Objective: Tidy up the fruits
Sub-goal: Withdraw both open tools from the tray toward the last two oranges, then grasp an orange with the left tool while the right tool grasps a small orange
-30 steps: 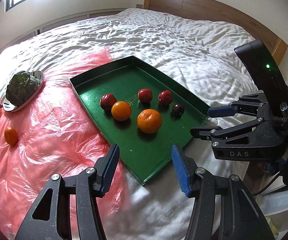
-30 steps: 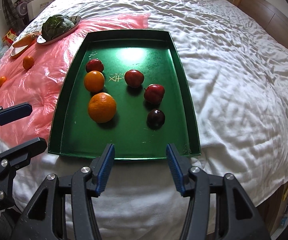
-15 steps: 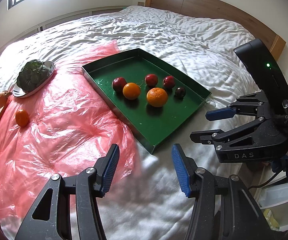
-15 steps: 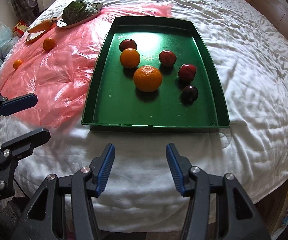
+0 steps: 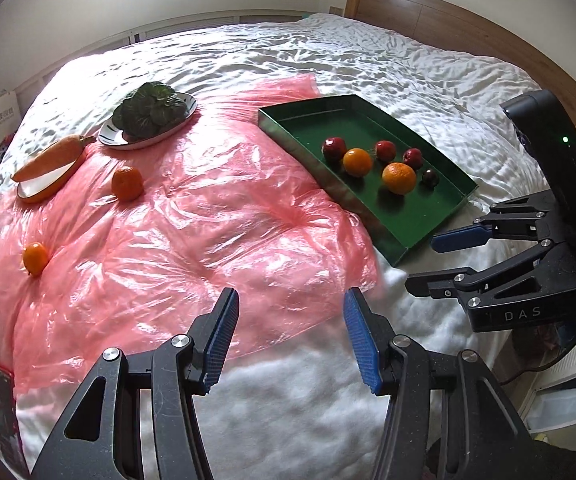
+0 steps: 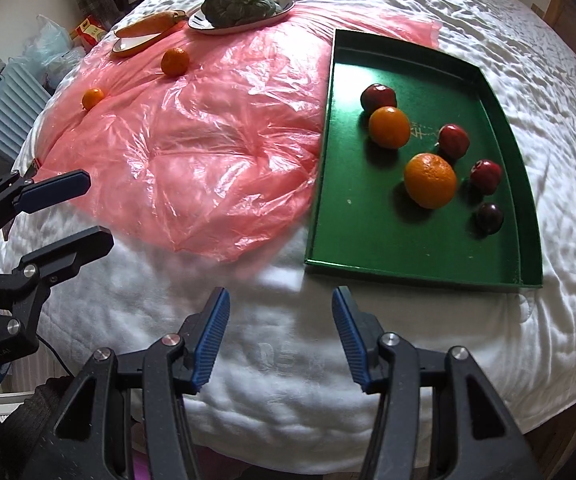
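Fruits (image 6: 429,186) now farther right in tray (image 6: 407,244), both tools (image 5: 288,338) (image 6: 280,334) wide, empty.

Count on the bed: one green tray (image 6: 525,240) holding six fruits, namely two oranges (image 6: 429,186), three red fruits (image 6: 453,141) and one dark plum (image 6: 489,218). On the one pink plastic sheet (image 6: 192,148): two small oranges (image 6: 174,62), one carrot (image 6: 148,26), two dishes (image 6: 244,26), one leafy green (image 6: 236,2).

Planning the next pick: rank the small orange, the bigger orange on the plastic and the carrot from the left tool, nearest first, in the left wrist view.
1. Small orange, left edge of plastic.
2. Bigger orange, farther back.
3. Carrot, on its dish, back left.
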